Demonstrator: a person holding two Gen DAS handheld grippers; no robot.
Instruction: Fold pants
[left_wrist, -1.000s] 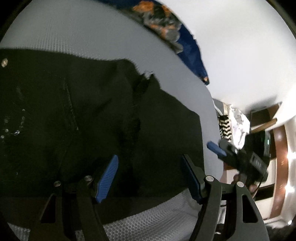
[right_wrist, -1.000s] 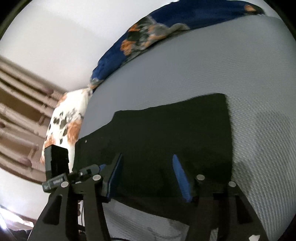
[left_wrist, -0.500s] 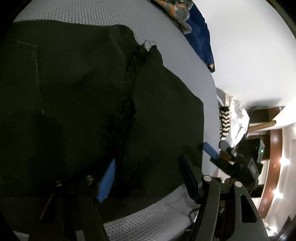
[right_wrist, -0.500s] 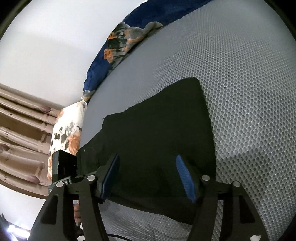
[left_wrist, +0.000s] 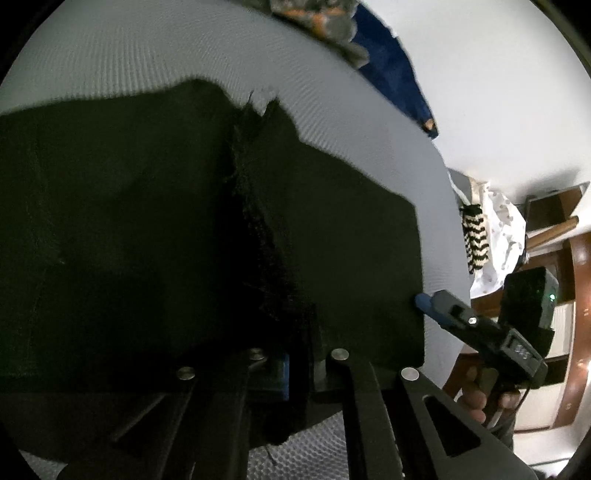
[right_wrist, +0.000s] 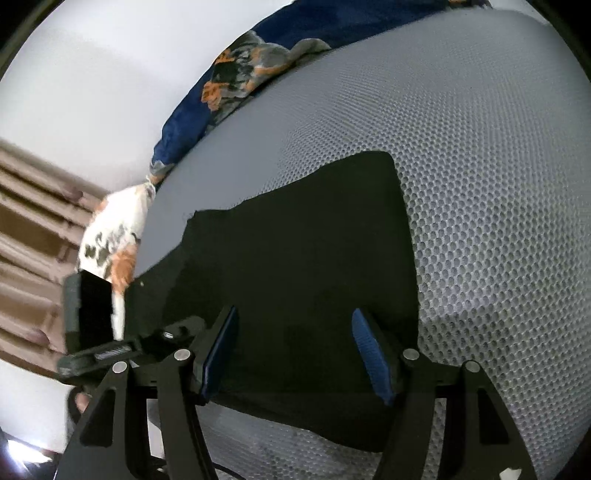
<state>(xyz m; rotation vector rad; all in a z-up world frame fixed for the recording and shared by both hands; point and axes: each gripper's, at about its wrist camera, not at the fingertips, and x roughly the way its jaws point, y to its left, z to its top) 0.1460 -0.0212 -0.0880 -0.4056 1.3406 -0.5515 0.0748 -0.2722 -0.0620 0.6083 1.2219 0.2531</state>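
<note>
Black pants (left_wrist: 147, 229) lie spread flat on a grey mesh bed (left_wrist: 184, 55). At their near edge my left gripper (left_wrist: 295, 369) is shut on the pants, a pinch of black cloth bunched between its blue pads. In the right wrist view the pants (right_wrist: 303, 240) end at a square corner, and my right gripper (right_wrist: 293, 325) stands open just above the near edge of the cloth. Its blue pads (right_wrist: 369, 350) press on nothing. One blue fingertip of the right gripper (left_wrist: 424, 301) shows at the pants' right edge in the left wrist view.
A blue flowered blanket (right_wrist: 258, 74) lies along the bed's far edge by the white wall. A white and orange pillow (right_wrist: 114, 236) sits at the left, and a striped cloth (left_wrist: 474, 236) on white laundry lies beyond the bed's right side. A hand (left_wrist: 476, 391) holds the right gripper.
My left gripper's jaws have gone from wide apart to shut, pinching the pants' near edge, and it has shifted along the cloth. The right gripper has stayed open and almost still.
</note>
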